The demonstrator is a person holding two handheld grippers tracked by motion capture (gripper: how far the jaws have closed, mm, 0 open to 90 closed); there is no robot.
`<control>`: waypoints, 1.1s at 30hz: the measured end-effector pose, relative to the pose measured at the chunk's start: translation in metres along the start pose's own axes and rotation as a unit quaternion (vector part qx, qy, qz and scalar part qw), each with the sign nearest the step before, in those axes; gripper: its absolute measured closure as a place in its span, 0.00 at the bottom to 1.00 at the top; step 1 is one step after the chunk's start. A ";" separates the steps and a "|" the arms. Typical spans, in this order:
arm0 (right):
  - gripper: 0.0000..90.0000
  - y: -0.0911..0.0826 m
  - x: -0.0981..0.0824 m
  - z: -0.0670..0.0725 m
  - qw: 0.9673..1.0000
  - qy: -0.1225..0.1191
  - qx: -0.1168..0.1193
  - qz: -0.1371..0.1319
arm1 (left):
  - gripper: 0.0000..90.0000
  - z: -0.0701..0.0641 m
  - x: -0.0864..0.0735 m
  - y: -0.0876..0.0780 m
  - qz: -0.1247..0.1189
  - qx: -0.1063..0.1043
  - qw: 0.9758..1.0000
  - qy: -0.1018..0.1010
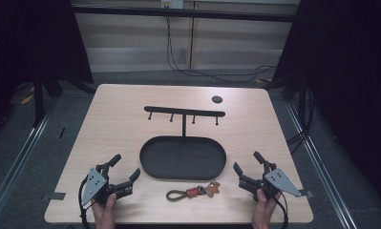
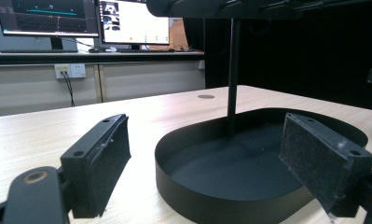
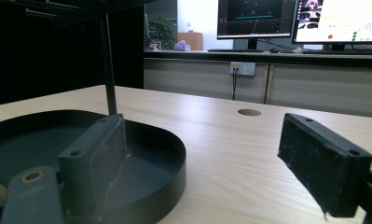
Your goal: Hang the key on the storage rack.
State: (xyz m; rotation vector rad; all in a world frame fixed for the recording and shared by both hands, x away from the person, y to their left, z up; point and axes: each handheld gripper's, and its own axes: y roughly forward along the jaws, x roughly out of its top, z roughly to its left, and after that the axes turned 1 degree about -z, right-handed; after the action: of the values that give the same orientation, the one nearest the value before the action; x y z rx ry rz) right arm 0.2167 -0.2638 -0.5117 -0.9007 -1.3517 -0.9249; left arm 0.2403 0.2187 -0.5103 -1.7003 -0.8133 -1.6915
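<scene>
- At the lower middle of the high view, on the pale wooden table point(image 1: 121, 129), lies the keychain point(image 1: 194, 192): an olive-green cord loop at its left, an orange-red clasp in the middle and a small brown tag at its right end. It lies flat, just below the near rim of the black oval metal tray point(image 1: 183, 157) and apart from it.
- The left gripper point(image 1: 121, 171) sits at the lower left of that view and the right gripper point(image 1: 248, 162) at the lower right, with the keychain between them and untouched by either. Each is held by a hand at the bottom edge.
- Both tools are released: their jaws stand wide apart with nothing between the pads.
- From the tray rises a thin black post that carries a horizontal black bar with four pegs point(image 1: 184, 112). A small dark round hole point(image 1: 217, 99) sits in the table near its upper right.
- Beyond the table are grey floor, dark curtains at both sides and a pale wall with trailing cables.
- The left gripper view adds what the high view lacks: computer monitors point(image 2: 83, 21) on a counter and a wall socket point(image 2: 70, 70) below it. The right gripper view shows monitors point(image 3: 300, 18) too, and the tray's wall point(image 3: 172, 175) up close.
</scene>
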 end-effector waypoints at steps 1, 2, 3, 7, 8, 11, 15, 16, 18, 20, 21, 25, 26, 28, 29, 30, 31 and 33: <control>0.15 0.000 0.000 0.000 1.000 0.000 0.000 0.000 | 0.17 0.000 0.000 0.000 0.000 0.000 1.000 0.000; 0.14 0.001 0.000 0.000 1.000 -0.001 0.003 0.007 | 0.17 0.000 0.000 0.000 0.001 0.000 1.000 0.000; 0.14 0.001 0.000 0.000 1.000 -0.001 0.003 0.007 | 0.17 0.000 0.000 0.000 0.002 0.000 1.000 0.002; 0.14 0.005 0.002 0.000 1.000 -0.006 0.003 0.026 | 0.17 0.000 0.000 0.000 0.001 -0.001 1.000 0.000; 0.14 0.005 0.002 0.000 1.000 -0.005 0.000 0.030 | 0.17 0.000 0.000 0.000 0.002 0.000 1.000 0.000; 0.14 0.005 0.002 -0.001 1.000 0.006 -0.010 0.029 | 0.17 0.000 0.000 0.000 0.001 0.000 1.000 0.000; 0.15 0.009 0.004 -0.004 0.997 0.032 -0.024 0.065 | 0.17 0.000 0.000 0.000 0.001 0.000 1.000 0.000; 0.15 0.009 0.004 -0.004 0.997 0.032 -0.024 0.065 | 0.17 0.000 0.000 0.000 0.001 0.000 1.000 0.000; 0.15 0.013 0.005 -0.003 0.996 0.029 -0.028 0.079 | 0.17 0.000 0.000 0.000 0.001 0.000 1.000 0.000; 0.16 0.016 0.005 0.001 0.996 0.026 -0.027 0.084 | 0.17 0.000 0.000 0.000 0.001 0.000 1.000 0.000; 0.17 0.018 0.006 0.002 0.995 0.020 -0.028 0.095 | 0.17 0.000 0.000 0.000 0.001 0.000 1.000 0.000; 0.19 0.020 0.008 0.006 0.994 0.019 -0.012 0.110 | 0.17 0.000 0.000 0.000 0.001 0.000 1.000 0.001; 0.20 0.019 0.009 0.007 0.993 0.017 -0.001 0.113 | 0.17 0.000 0.000 0.000 0.001 0.000 1.000 0.000; 0.20 0.018 0.012 0.009 0.993 0.008 0.007 0.116 | 0.17 0.000 0.000 0.000 0.001 0.000 1.000 0.000; 0.19 0.018 0.013 0.010 0.993 0.005 0.013 0.119 | 0.17 0.000 0.000 0.000 0.001 0.000 1.000 0.001; 0.19 0.018 0.014 0.010 0.992 0.007 0.022 0.121 | 0.17 0.000 0.000 0.000 0.001 0.000 1.000 0.001; 0.20 0.017 0.015 0.010 0.992 0.010 0.033 0.124 | 0.17 0.000 0.000 0.000 0.001 0.000 1.000 0.001; 0.22 0.018 0.018 0.012 0.988 0.016 0.062 0.142 | 0.17 0.000 0.000 0.000 0.001 0.000 1.000 0.001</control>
State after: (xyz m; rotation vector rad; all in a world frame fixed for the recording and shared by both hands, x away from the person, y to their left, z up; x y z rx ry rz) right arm 0.2285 -0.2459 -0.4930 -0.9489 -1.2030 -0.6262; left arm 0.2406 0.2189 -0.5101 -1.6980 -0.8104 -1.6907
